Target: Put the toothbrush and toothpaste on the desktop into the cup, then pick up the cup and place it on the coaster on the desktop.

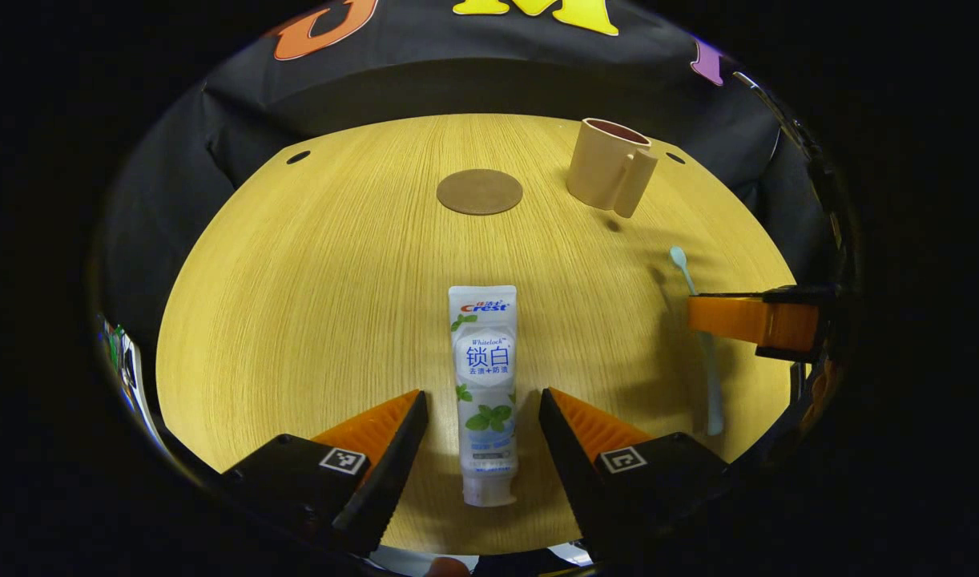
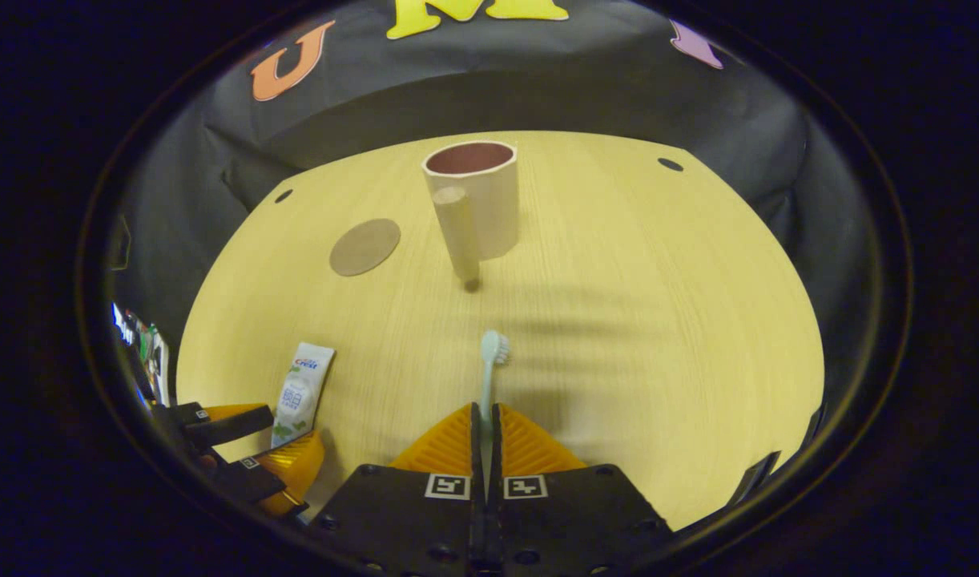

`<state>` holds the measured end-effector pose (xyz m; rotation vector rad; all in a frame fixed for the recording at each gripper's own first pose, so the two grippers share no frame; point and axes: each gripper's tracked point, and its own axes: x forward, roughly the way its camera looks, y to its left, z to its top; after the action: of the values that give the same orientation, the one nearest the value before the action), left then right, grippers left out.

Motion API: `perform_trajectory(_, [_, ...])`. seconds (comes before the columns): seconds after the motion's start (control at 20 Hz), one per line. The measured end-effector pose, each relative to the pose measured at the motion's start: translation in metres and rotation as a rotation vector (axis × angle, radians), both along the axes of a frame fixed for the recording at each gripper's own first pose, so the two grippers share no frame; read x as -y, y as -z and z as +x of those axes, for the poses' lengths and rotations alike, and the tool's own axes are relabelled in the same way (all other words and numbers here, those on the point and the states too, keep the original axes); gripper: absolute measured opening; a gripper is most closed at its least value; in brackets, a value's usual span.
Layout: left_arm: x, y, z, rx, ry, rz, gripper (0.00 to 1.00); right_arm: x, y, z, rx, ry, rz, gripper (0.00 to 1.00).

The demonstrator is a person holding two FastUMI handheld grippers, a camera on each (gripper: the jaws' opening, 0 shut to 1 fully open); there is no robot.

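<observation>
Two grippers worked low over the wooden desktop. Nearest, the left gripper stood spread, its fingers flanking the lying toothpaste without touching it. The right gripper was pinched on the toothbrush handle, bristle head pointing forward. Farther back stood the upright cup, the round coaster apart to its left.

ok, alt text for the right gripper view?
The right gripper is shut on a pale blue toothbrush, bristles pointing toward a beige plastic cup on the wooden desktop. A round brown coaster lies left of the cup.
</observation>
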<state>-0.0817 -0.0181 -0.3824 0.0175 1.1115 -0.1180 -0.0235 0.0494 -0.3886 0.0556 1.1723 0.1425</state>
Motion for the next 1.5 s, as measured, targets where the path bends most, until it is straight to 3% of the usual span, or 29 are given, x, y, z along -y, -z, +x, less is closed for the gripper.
perform_trajectory(0.35, [0.003, 0.003, 0.009, 0.008, 0.01, 0.019, 0.72, 0.006, -0.015, 0.003, 0.038, 0.007, 0.014, 0.0])
perform_trajectory(0.45, [0.002, 0.001, 0.011, 0.012, -0.005, 0.019, 0.65, 0.007, -0.019, 0.002, 0.045, -0.001, 0.014, 0.01])
perform_trajectory(0.5, [0.002, 0.003, 0.012, 0.01, -0.01, 0.018, 0.57, 0.009, -0.02, 0.002, 0.049, -0.001, 0.016, 0.01])
perform_trajectory(0.55, [0.003, 0.003, 0.012, 0.007, -0.014, 0.015, 0.58, 0.009, -0.022, 0.001, 0.052, 0.0, 0.018, 0.01])
perform_trajectory(0.6, [0.003, 0.001, 0.011, 0.006, -0.013, 0.013, 0.47, 0.01, -0.024, 0.001, 0.056, 0.0, 0.019, 0.0])
perform_trajectory(0.75, [0.003, -0.001, 0.01, 0.001, -0.017, 0.015, 0.41, 0.013, -0.029, 0.003, 0.074, -0.003, 0.022, 0.0])
perform_trajectory(0.8, [0.004, -0.001, 0.009, -0.002, -0.018, 0.013, 0.46, 0.013, -0.03, 0.004, 0.084, -0.004, 0.023, 0.01])
perform_trajectory(0.85, [0.005, -0.001, 0.007, -0.005, -0.024, 0.007, 0.43, 0.013, -0.033, 0.007, 0.093, -0.004, 0.026, 0.01])
perform_trajectory(0.9, [0.006, -0.004, 0.005, -0.003, -0.033, -0.003, 0.34, 0.013, -0.035, 0.01, 0.104, -0.003, 0.028, 0.0])
perform_trajectory(1.05, [0.009, -0.015, 0.002, 0.022, -0.034, -0.022, 0.32, 0.015, -0.048, 0.027, 0.167, -0.009, 0.033, 0.0])
perform_trajectory(1.1, [0.01, -0.019, 0.001, 0.033, -0.032, -0.023, 0.39, 0.016, -0.056, 0.033, 0.198, -0.016, 0.031, 0.0])
perform_trajectory(1.15, [0.01, -0.023, 0.002, 0.043, -0.033, -0.024, 0.31, 0.016, -0.066, 0.04, 0.231, -0.022, 0.033, 0.0])
perform_trajectory(1.5, [0.005, -0.065, 0.008, 0.129, -0.066, -0.04, 0.31, -0.006, -0.135, 0.126, 0.484, -0.043, 0.063, 0.0])
